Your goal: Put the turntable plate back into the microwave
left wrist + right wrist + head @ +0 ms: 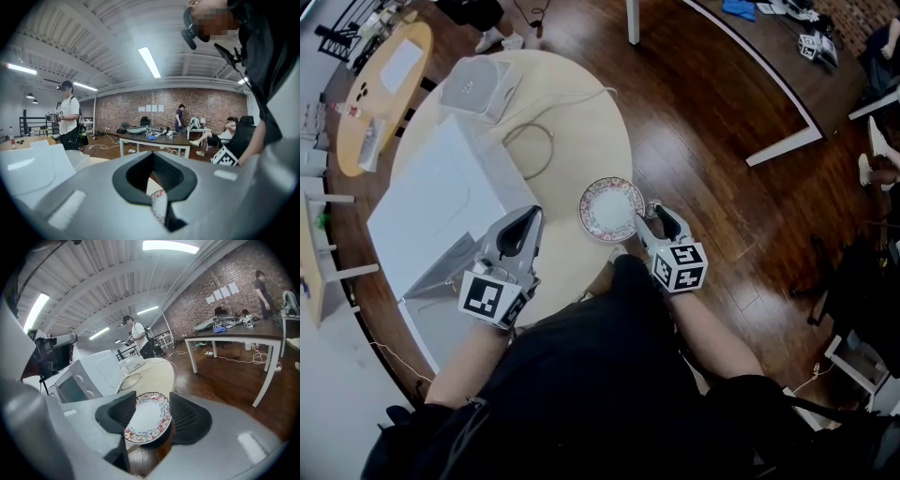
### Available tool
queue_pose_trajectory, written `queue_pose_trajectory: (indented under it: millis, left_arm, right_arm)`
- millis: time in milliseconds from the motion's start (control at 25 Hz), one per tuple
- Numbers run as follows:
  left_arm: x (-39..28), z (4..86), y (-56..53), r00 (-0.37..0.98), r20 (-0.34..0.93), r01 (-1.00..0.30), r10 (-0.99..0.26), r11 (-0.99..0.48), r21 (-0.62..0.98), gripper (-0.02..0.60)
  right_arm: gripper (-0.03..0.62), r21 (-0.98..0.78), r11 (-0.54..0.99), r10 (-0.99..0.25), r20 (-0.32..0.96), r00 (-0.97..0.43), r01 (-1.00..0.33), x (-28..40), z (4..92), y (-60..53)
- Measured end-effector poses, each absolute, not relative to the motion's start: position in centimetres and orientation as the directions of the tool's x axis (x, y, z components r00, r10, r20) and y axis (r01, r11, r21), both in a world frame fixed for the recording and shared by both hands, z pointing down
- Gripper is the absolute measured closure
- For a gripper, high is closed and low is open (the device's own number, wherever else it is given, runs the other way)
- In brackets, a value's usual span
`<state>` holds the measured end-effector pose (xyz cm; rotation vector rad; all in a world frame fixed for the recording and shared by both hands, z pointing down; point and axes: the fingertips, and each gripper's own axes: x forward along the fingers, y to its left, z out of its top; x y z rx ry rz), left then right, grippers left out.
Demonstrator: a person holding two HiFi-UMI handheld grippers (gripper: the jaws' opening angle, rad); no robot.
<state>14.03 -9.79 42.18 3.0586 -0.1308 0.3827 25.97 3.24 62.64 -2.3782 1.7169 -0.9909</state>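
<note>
One plate (611, 208) at table (581, 122) edge between spread right gripper (654, 214) jaws; left gripper (532, 217) closed.

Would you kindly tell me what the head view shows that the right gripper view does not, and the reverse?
Only the head view shows the left tongs, shut, and the person's dark clothing. Only the right gripper view shows the front window of the microwave, the ceiling lights and a brick wall. Both show the floral plate lying on the round table, at the tips of the open right tongs.
</note>
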Motion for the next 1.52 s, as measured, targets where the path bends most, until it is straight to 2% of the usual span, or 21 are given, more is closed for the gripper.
queue_pose_trajectory:
  millis: [440,640,1520]
  left_arm:
    - [14.3,43.6,-9.9,0.950,0.302,-0.105,-0.083,-0.993,0.056,0.575]
    - [14.6,44.3,-9.9,0.941,0.329,-0.109,-0.083,-0.992,0.061,0.575]
    - [15.4,45.5,-10.9,0.914,0.390,-0.138,-0.107,-0.989,0.053,0.575]
  right_arm:
    - [0.335,-0.429,-0.372,-0.842,0.530,0.104,-0.823,26.0,66.5,2.1]
    - [0.298,-0.435,-0.401,-0.816,0.569,0.098,-0.806,26.8,68.7,1.9]
    - [0.297,-0.526,-0.388,-0.794,0.608,-0.015,-0.757,25.7,72.7,0.6]
